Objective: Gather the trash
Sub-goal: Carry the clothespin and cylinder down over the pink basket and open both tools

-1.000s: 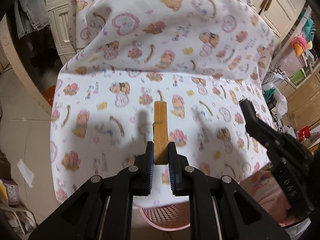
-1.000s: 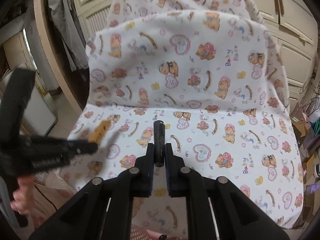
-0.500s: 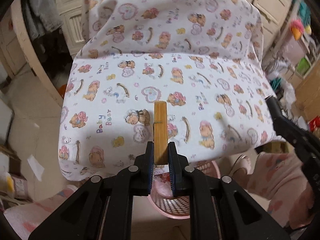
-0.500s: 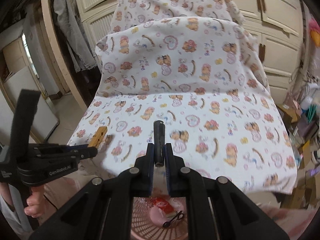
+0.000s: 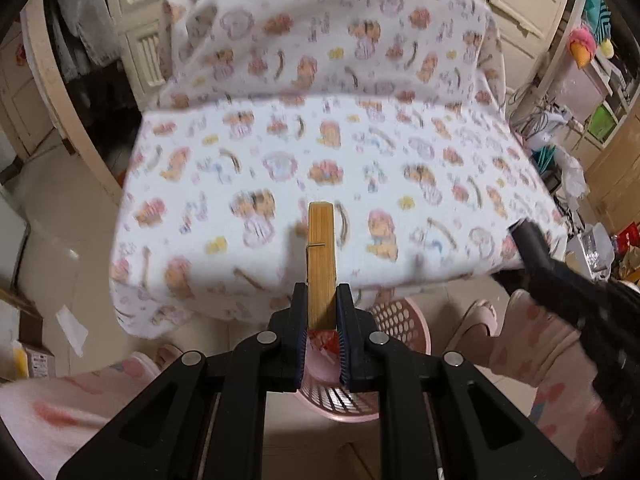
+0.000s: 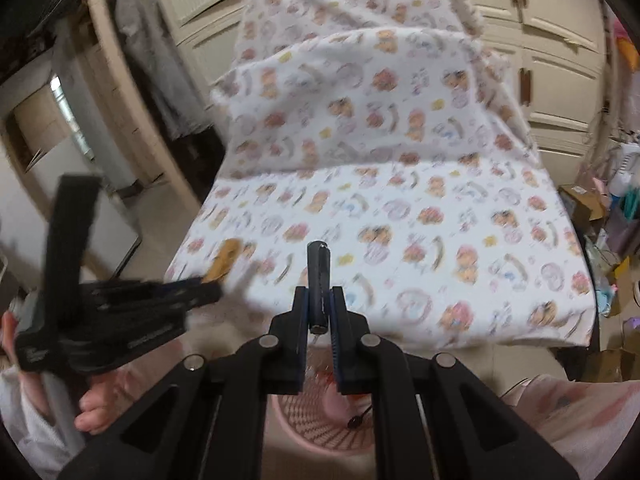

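My left gripper (image 5: 322, 312) is shut on a wooden clothespin (image 5: 321, 256) that sticks out forward between its pads. My right gripper (image 6: 319, 308) is shut on a short black cylinder (image 6: 319, 280). Both hang over a pink perforated basket (image 5: 400, 320) on the floor, seen in the right wrist view as the basket (image 6: 304, 416), with a red wrapper and a small black item inside. In the right wrist view the left gripper (image 6: 208, 290) shows at the left with the clothespin (image 6: 225, 260), held by a hand (image 6: 96, 404).
A chair draped in a white bear-print sheet (image 5: 328, 152) fills the view ahead. Cream cupboards (image 6: 560, 40) stand behind. Pink-clad legs and slippers (image 5: 476, 316) flank the basket. Cardboard boxes and clutter (image 6: 600, 208) crowd the right; paper scraps (image 5: 72, 330) lie left.
Both grippers have drawn back from the sheet-covered seat toward its front edge. The pink basket has come into view beneath them. Each still holds its item.
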A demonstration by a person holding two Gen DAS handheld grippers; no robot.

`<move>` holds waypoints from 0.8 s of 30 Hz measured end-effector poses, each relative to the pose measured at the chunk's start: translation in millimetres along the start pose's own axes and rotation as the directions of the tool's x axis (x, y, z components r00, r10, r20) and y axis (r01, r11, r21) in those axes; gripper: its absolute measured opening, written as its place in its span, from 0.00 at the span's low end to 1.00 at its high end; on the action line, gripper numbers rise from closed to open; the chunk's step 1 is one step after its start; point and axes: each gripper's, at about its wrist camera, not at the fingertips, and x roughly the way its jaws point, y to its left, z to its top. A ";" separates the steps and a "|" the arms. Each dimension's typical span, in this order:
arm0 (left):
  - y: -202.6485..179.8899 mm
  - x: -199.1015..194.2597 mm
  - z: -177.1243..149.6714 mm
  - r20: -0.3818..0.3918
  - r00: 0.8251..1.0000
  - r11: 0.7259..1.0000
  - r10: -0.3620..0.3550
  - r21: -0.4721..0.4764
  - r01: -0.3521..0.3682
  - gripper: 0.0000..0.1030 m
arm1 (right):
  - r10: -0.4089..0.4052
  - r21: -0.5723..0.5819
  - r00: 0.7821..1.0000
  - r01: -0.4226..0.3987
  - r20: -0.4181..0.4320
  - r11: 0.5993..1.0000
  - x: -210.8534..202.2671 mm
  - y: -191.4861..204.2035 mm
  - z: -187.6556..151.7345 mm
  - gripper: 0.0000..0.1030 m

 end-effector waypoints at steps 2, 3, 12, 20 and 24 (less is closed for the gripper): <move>0.3 12.7 -7.1 -0.049 0.998 1.000 -0.025 -0.007 0.025 0.12 | 0.001 -0.011 0.999 -0.002 -0.046 1.000 12.7 1.6 -9.7 0.09; 0.3 16.8 -9.8 -0.068 0.997 0.999 -0.041 -0.007 0.040 0.12 | 0.006 0.001 0.995 -0.006 -0.099 1.000 25.1 0.0 -15.3 0.09; -3.8 43.3 -27.8 -0.225 0.970 0.996 -0.093 -0.010 0.093 0.12 | -0.011 0.044 0.954 0.025 -0.299 0.999 77.5 -14.9 -37.3 0.09; -5.6 75.3 -47.1 -0.372 0.922 0.994 -0.108 -0.032 0.104 0.12 | -0.005 0.130 0.898 0.069 -0.439 0.989 116.0 -34.7 -61.9 0.09; -5.0 104.0 -59.5 -0.469 0.877 0.995 -0.101 -0.048 0.089 0.12 | -0.046 0.116 0.844 0.127 -0.534 0.985 145.7 -42.9 -81.5 0.09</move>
